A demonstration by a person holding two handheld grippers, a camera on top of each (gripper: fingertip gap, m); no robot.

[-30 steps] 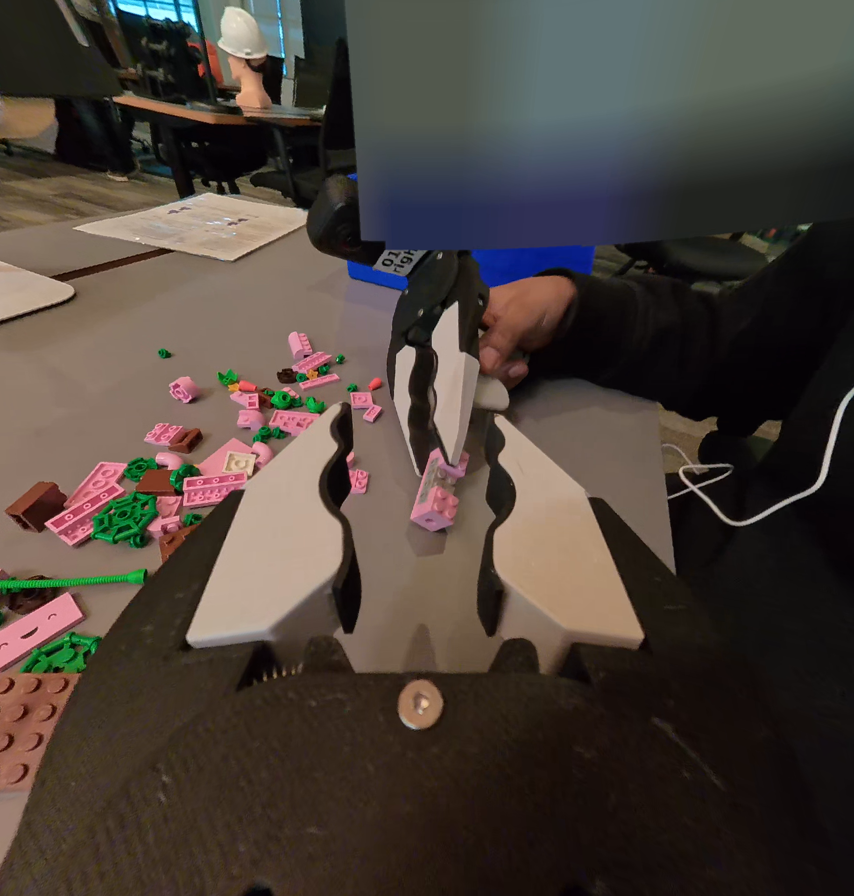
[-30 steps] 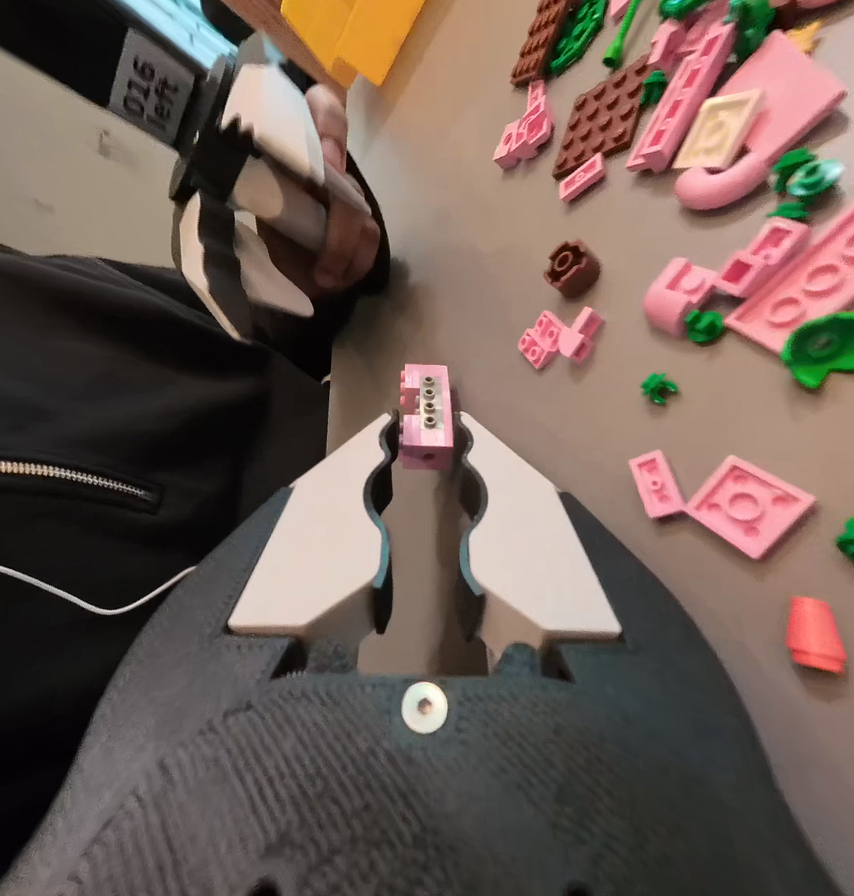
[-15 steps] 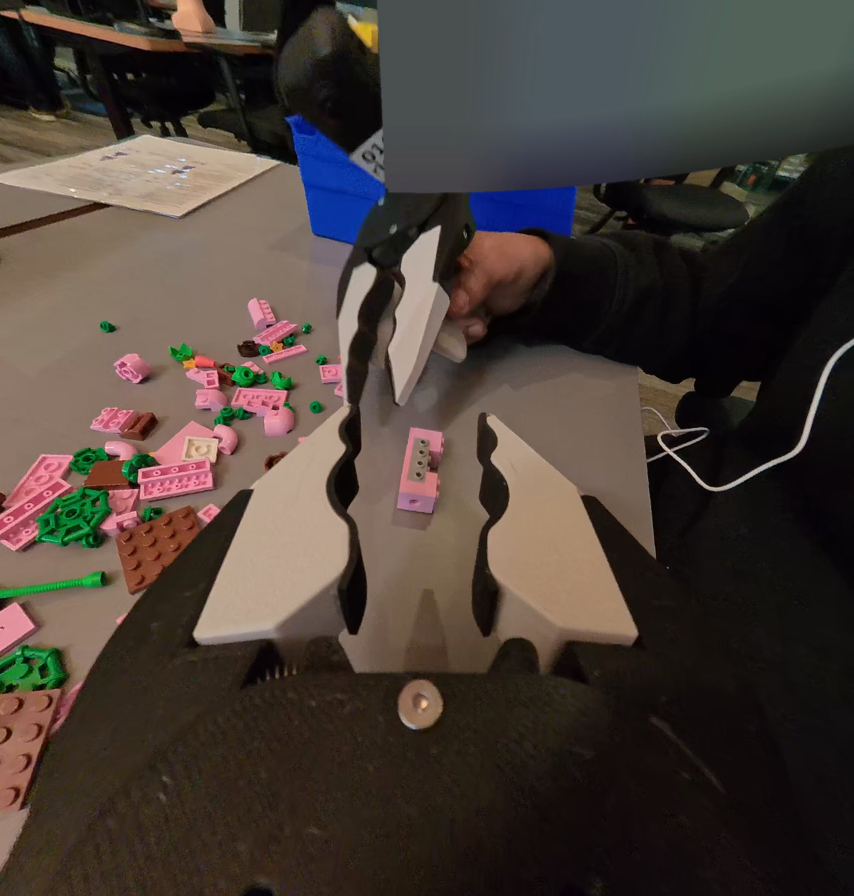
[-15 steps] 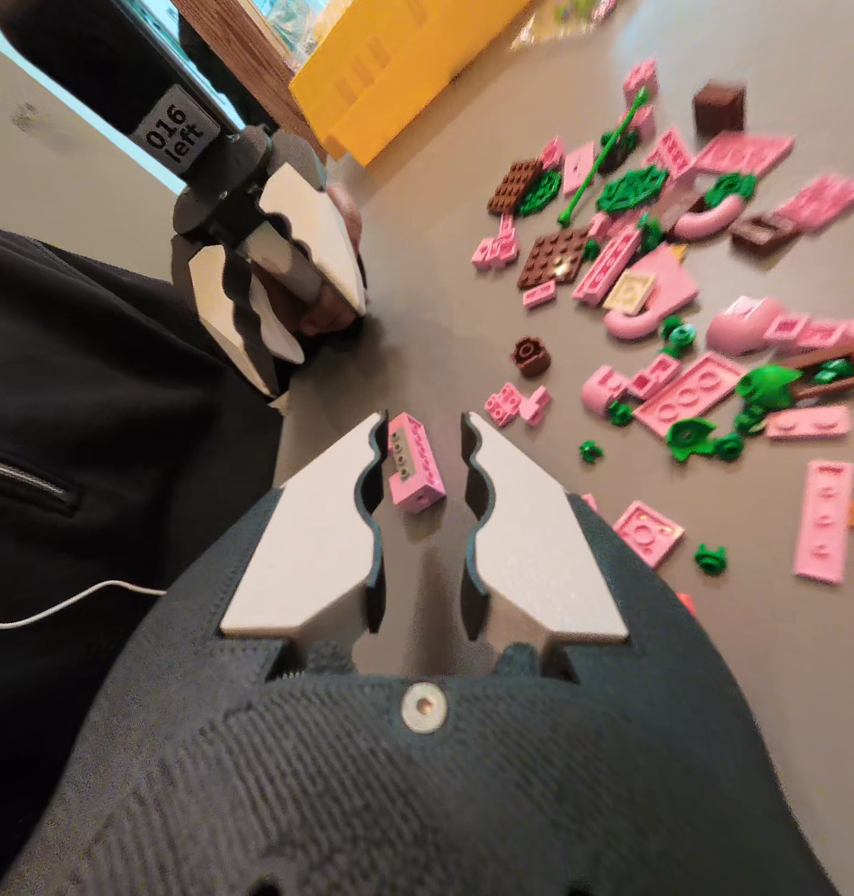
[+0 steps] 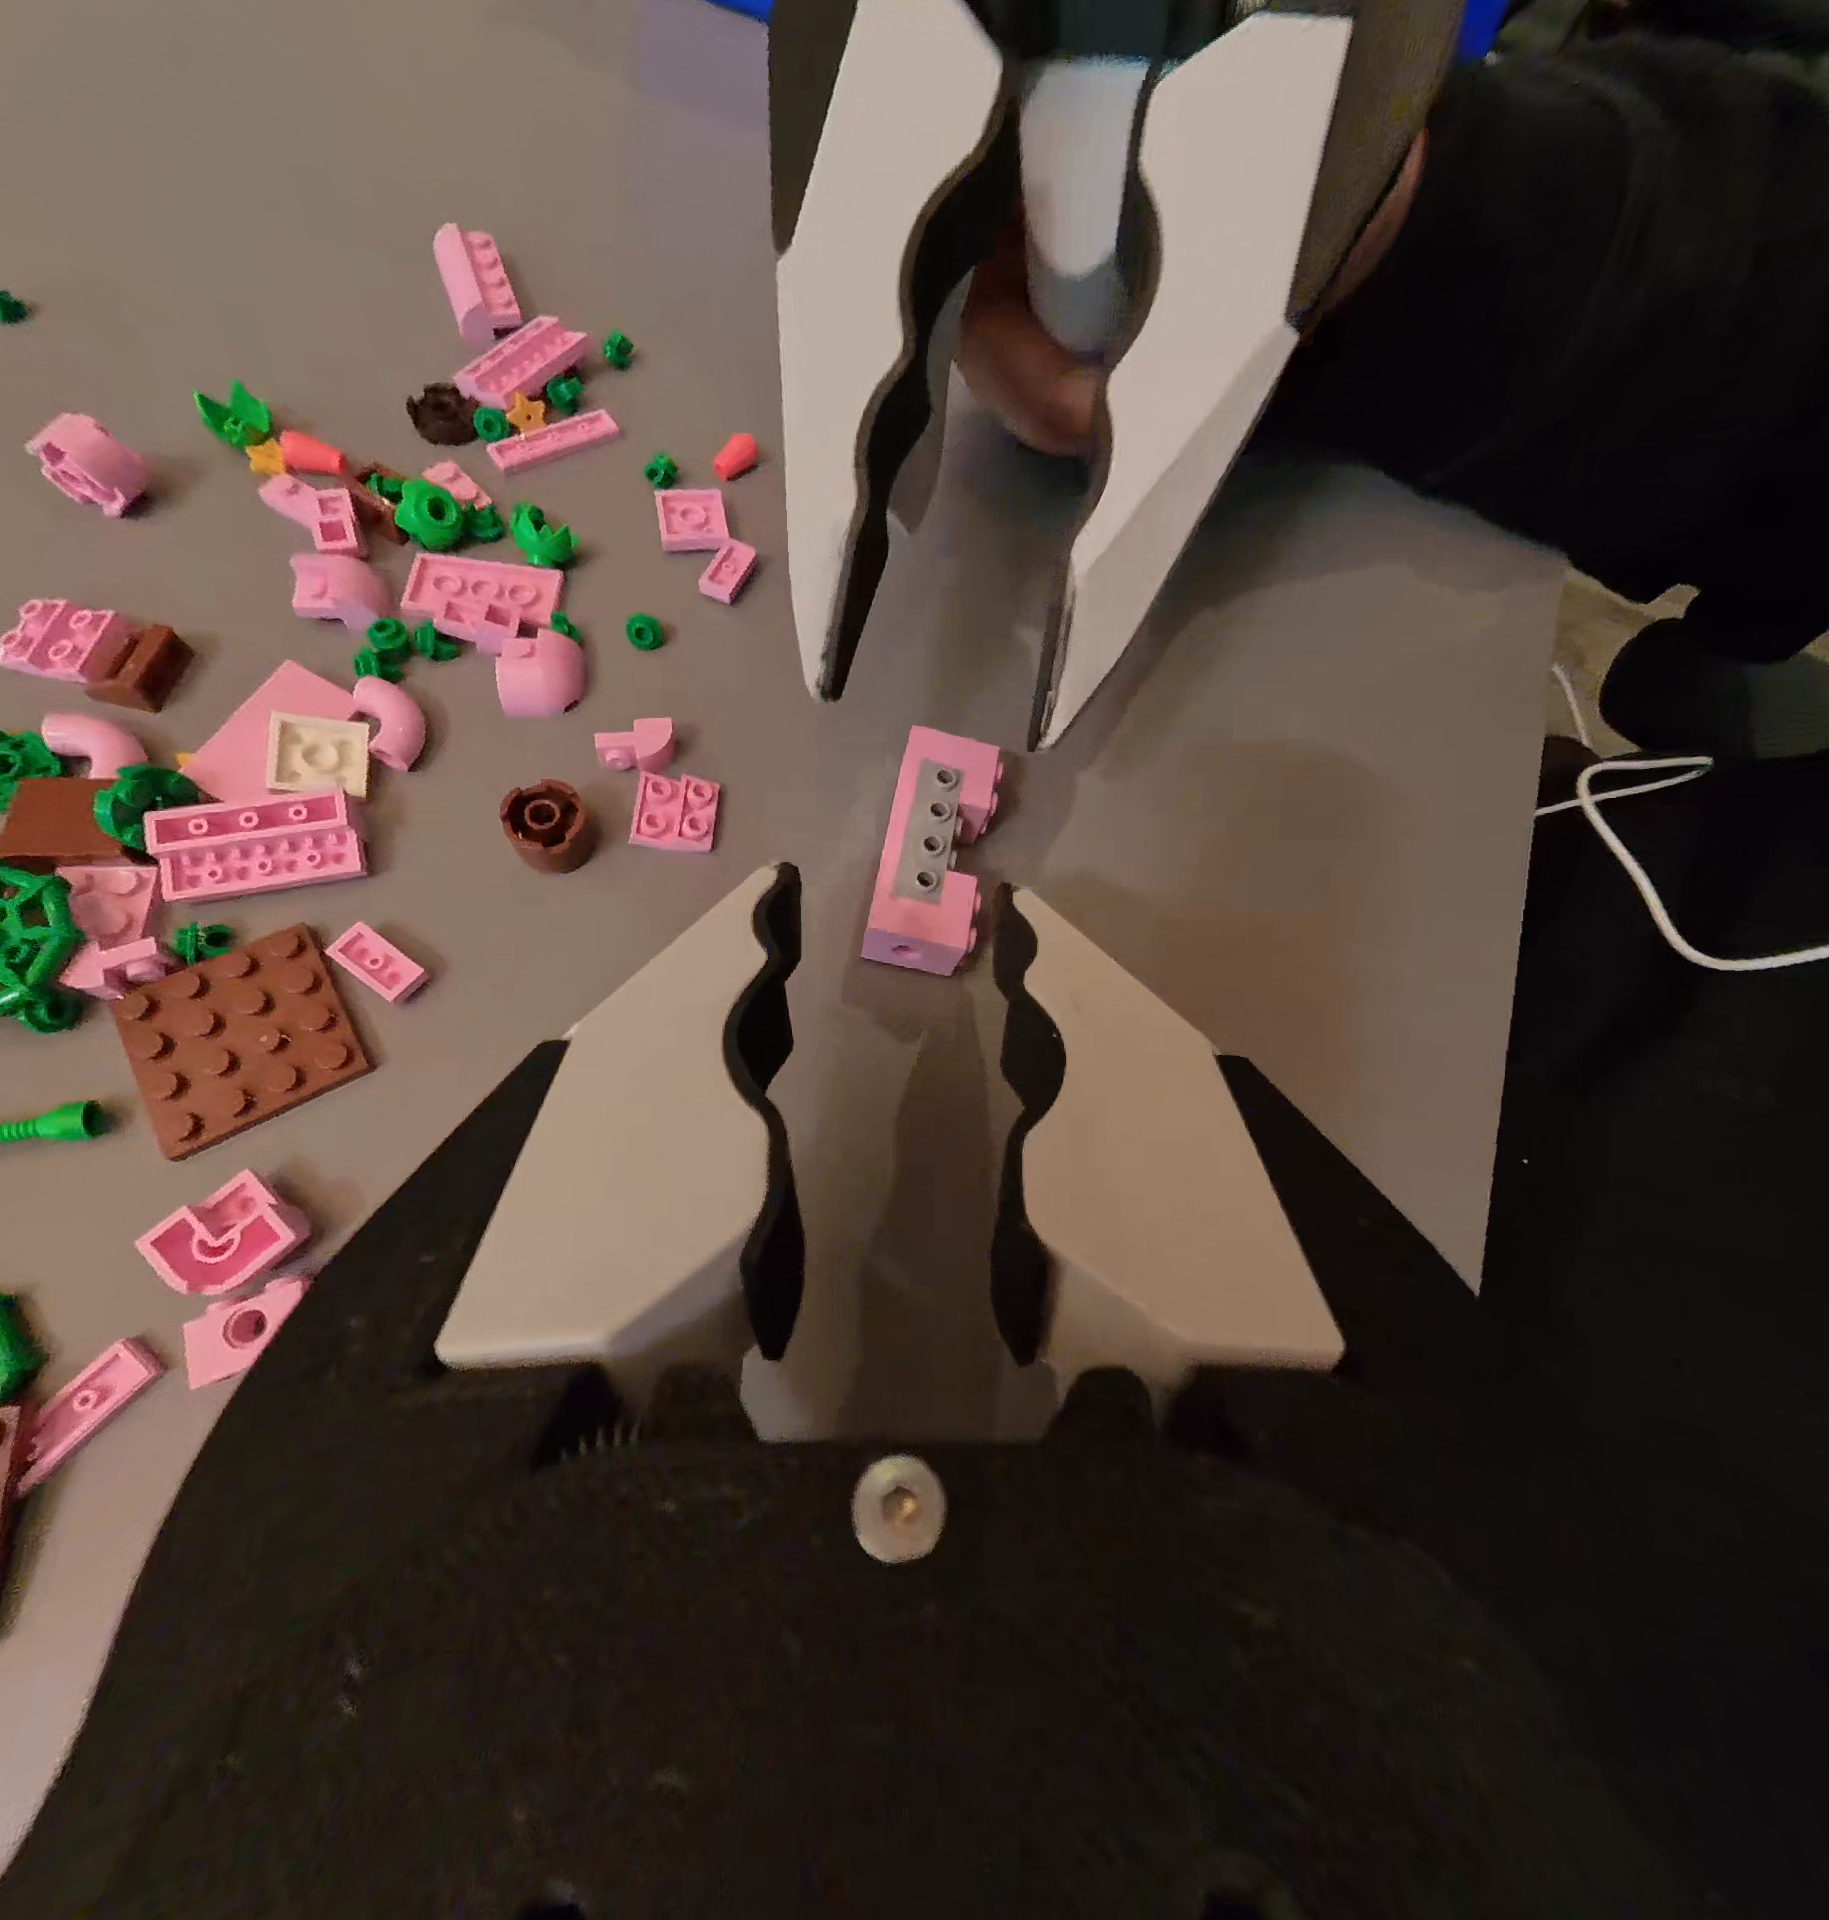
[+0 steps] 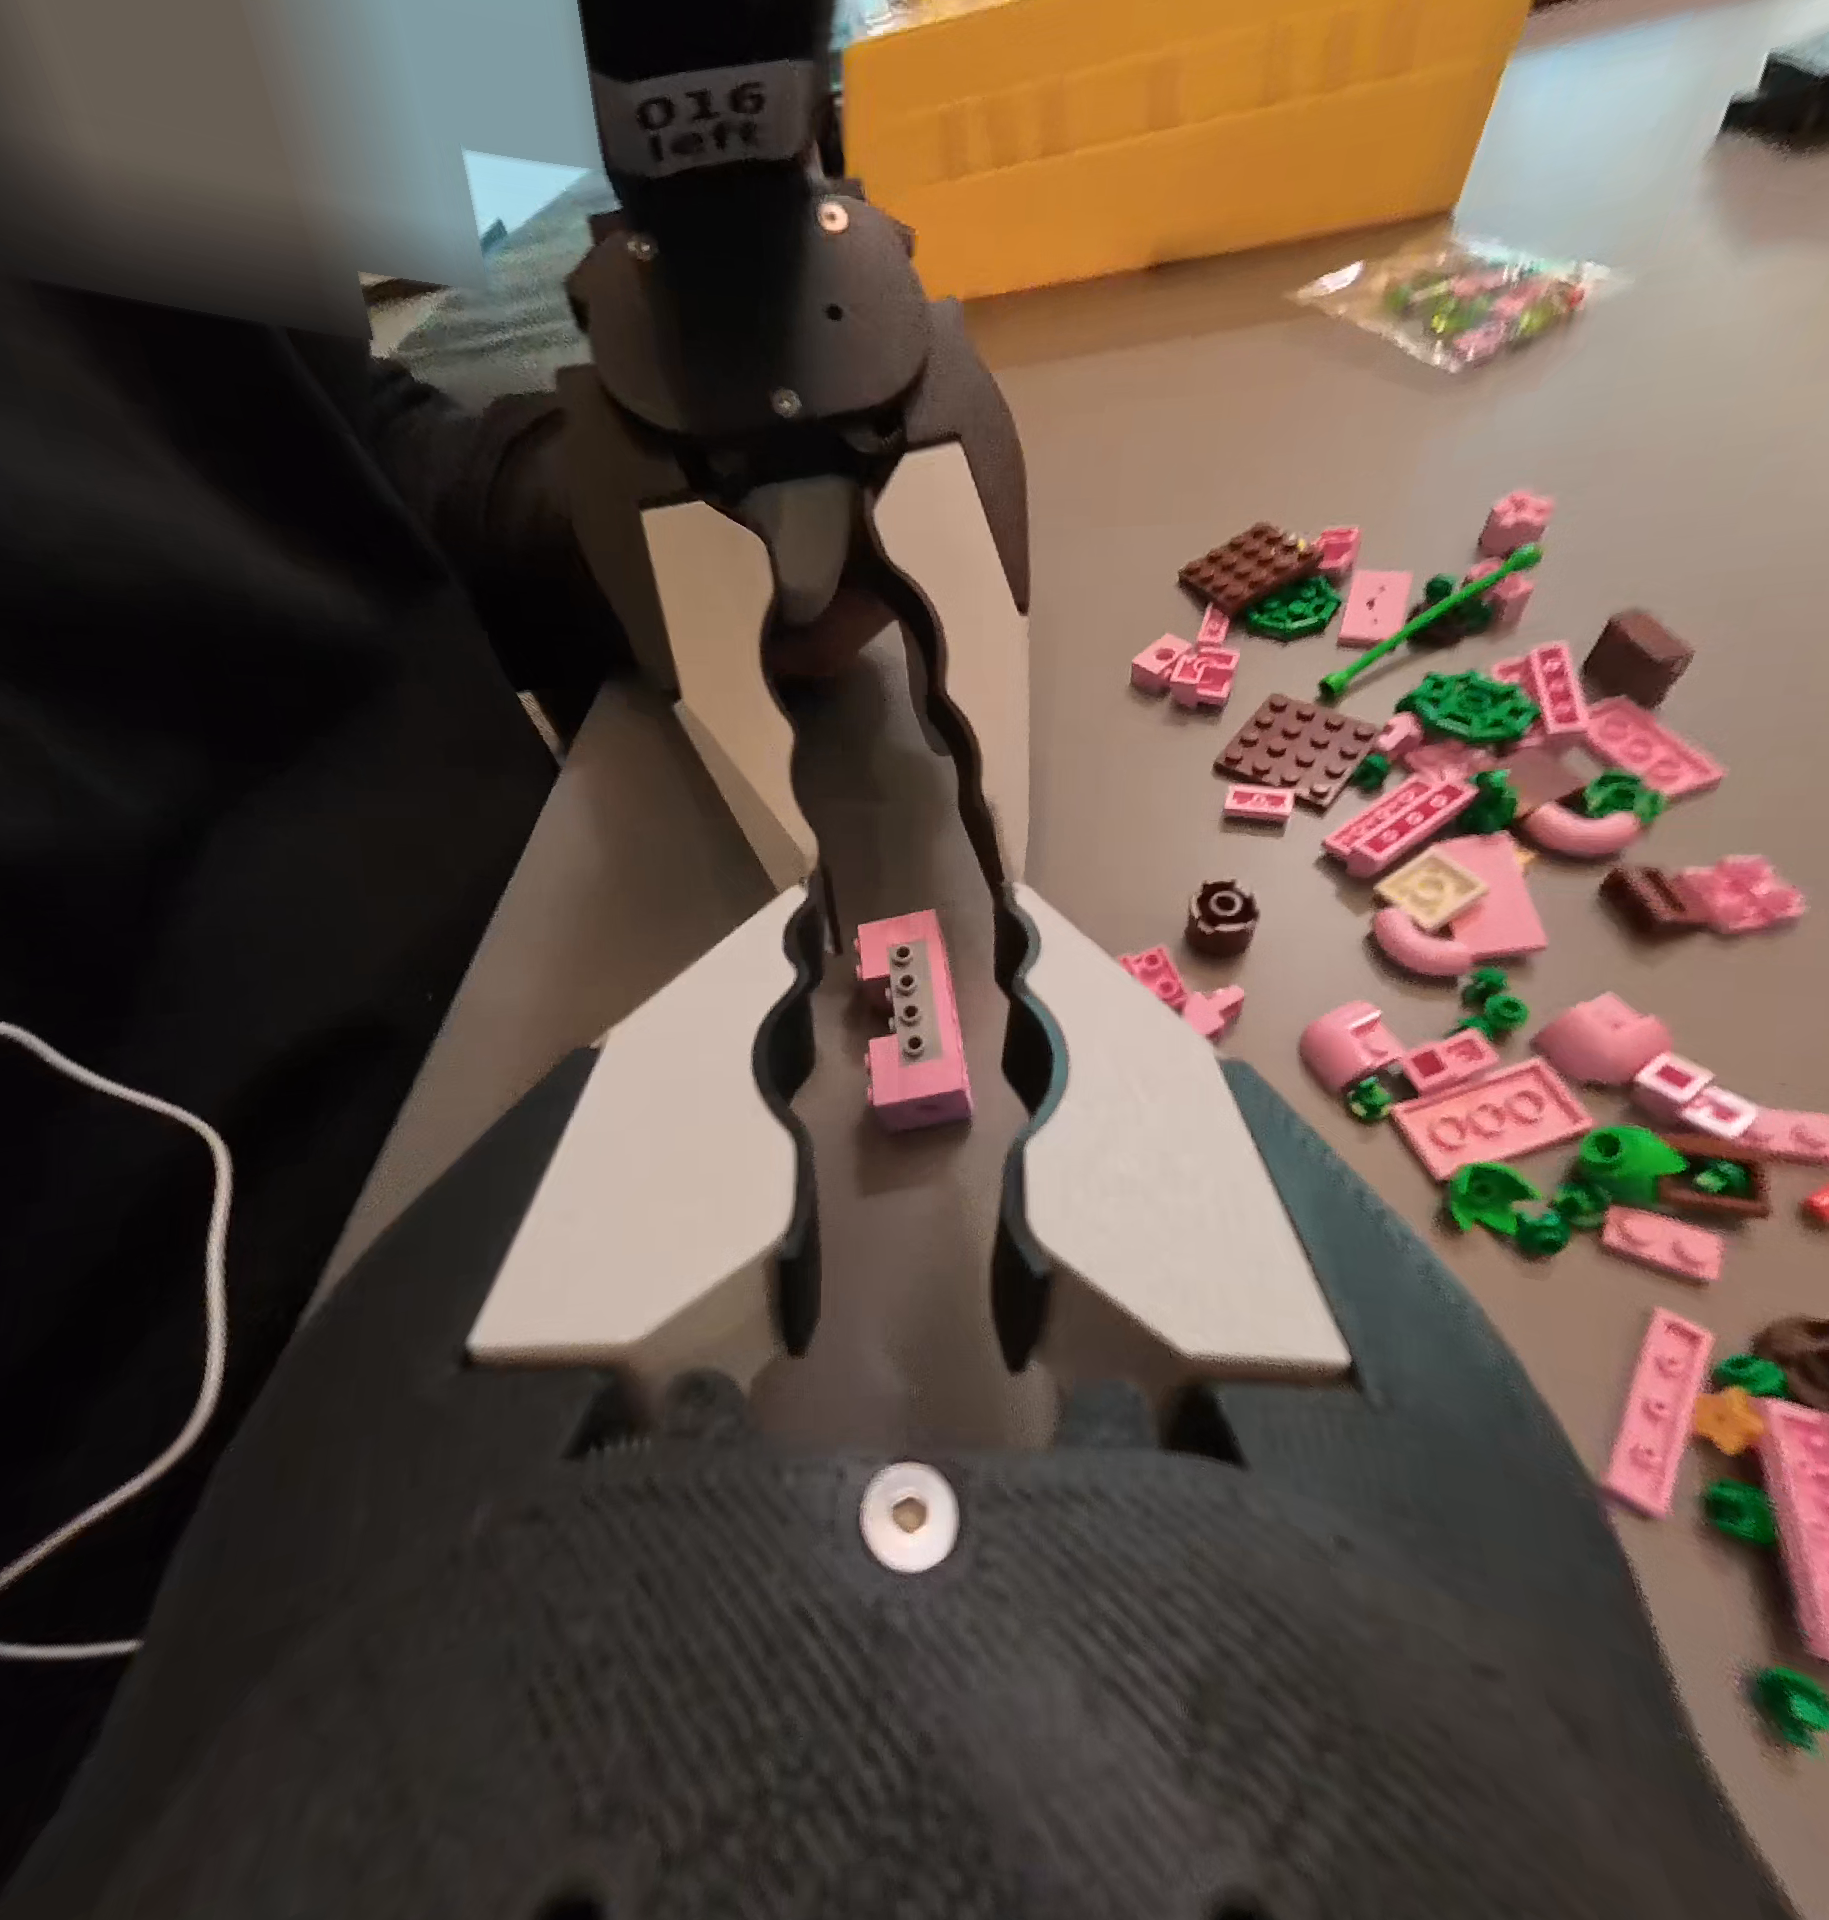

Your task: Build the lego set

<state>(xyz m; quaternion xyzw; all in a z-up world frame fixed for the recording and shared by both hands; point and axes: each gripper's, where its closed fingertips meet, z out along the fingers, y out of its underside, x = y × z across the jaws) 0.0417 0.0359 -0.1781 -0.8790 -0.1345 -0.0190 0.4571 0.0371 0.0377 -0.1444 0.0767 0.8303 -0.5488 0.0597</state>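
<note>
Two spread claws, left claw (image 5: 894, 883) and right claw (image 6: 910, 909), flank pink assembly (image 5: 929, 850) near table edge (image 5: 1512, 935).

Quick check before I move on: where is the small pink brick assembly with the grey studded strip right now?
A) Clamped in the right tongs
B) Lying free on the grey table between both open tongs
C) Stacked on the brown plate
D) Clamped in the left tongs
B: the small pink brick assembly with the grey studded strip lies on the grey table, touched by neither the open left tongs nor the open right tongs.
</note>
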